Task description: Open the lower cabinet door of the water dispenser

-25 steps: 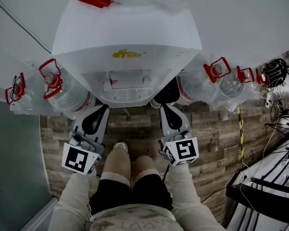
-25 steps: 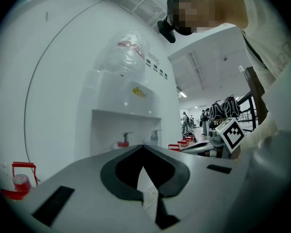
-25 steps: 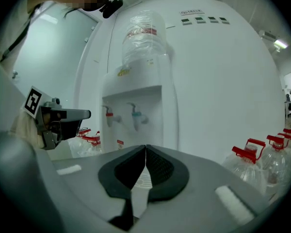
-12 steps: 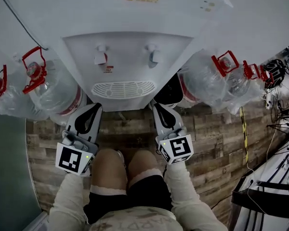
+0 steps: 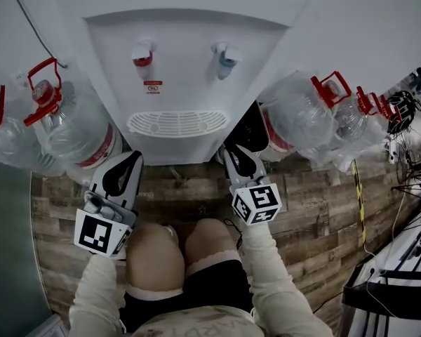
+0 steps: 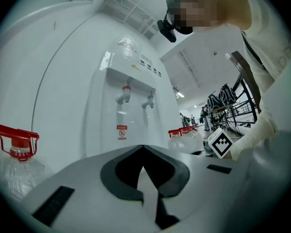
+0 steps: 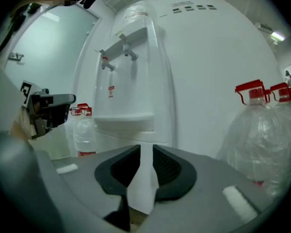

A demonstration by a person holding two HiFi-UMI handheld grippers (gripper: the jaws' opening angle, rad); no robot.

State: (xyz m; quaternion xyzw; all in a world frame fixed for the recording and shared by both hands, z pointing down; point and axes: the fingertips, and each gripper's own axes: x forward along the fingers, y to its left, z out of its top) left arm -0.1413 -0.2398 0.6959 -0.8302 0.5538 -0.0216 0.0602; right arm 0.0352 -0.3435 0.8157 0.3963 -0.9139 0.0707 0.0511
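Observation:
The white water dispenser stands ahead, with red and blue taps over its drip tray. In the head view the tray's overhang hides the lower cabinet door; the right gripper view shows the lower front under the tray. My left gripper points at the dispenser's left lower side, its tips touching, shut on nothing. My right gripper points at the right lower side. Its jaws have just been opening and stand slightly apart with nothing between them.
Large clear water bottles with red caps flank the dispenser on the left and on the right. The person's knees are between the grippers over a wood-pattern floor. Cables and a metal rack crowd the right edge.
The person has crouched lower, so the dispenser's taps and tray now fill the upper view. Both grippers have sunk with the body and stay just before the dispenser's base.

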